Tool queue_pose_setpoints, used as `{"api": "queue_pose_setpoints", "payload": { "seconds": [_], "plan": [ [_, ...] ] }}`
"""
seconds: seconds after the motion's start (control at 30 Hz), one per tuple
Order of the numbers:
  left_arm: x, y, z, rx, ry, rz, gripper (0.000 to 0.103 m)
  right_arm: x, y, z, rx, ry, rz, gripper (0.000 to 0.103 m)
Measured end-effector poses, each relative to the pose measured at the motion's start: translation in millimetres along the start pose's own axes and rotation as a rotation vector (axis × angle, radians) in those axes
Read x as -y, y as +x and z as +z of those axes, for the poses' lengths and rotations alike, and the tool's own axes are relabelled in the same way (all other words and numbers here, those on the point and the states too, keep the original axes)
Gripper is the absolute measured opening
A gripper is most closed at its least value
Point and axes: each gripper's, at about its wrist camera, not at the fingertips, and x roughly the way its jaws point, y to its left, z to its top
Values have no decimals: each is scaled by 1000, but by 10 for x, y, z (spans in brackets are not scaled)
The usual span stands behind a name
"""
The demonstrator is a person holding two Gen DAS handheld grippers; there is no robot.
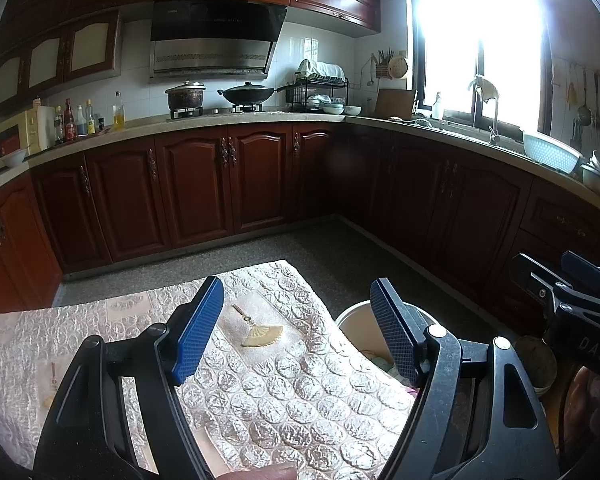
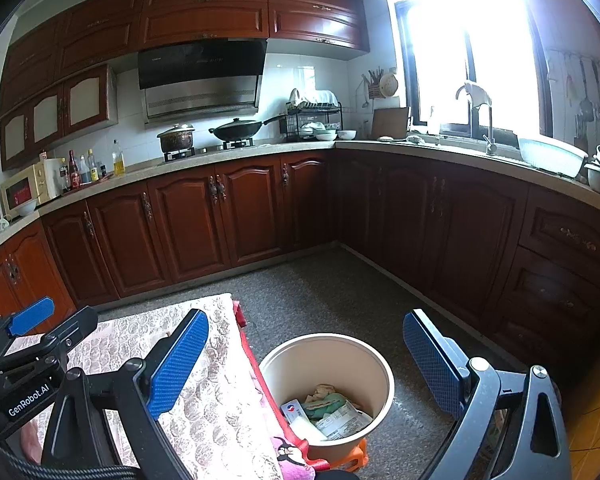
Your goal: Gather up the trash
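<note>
A cream round bin (image 2: 382, 376) stands on the floor beside a small table; inside lie crumpled wrappers and paper packets (image 2: 328, 410). Its rim shows in the left wrist view (image 1: 350, 316), partly behind my finger. My right gripper (image 2: 306, 364) hangs open and empty above the bin. My left gripper (image 1: 298, 330) is open and empty above the table's embossed silver cloth (image 1: 300, 392), which bears a printed yellow fan (image 1: 262, 336). The right gripper's side shows in the left wrist view (image 1: 568, 292), and the left gripper's in the right wrist view (image 2: 32, 336).
Dark red cabinets (image 2: 228, 216) and a stone counter (image 2: 236, 152) wrap the room. A pot, a wok, bottles, a dish rack and a sink stand on it. Grey speckled floor (image 2: 328, 296) lies between table and cabinets. An orange stool (image 2: 358, 458) sits under the bin.
</note>
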Motion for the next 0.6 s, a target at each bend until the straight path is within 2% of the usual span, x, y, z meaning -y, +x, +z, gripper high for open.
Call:
{"api": "queue_pose_setpoints", "payload": {
  "seconds": [0.6],
  "plan": [
    [-19, 34, -14, -14, -9, -9, 75, -38, 38, -24, -15, -1, -7, 97]
  ]
}}
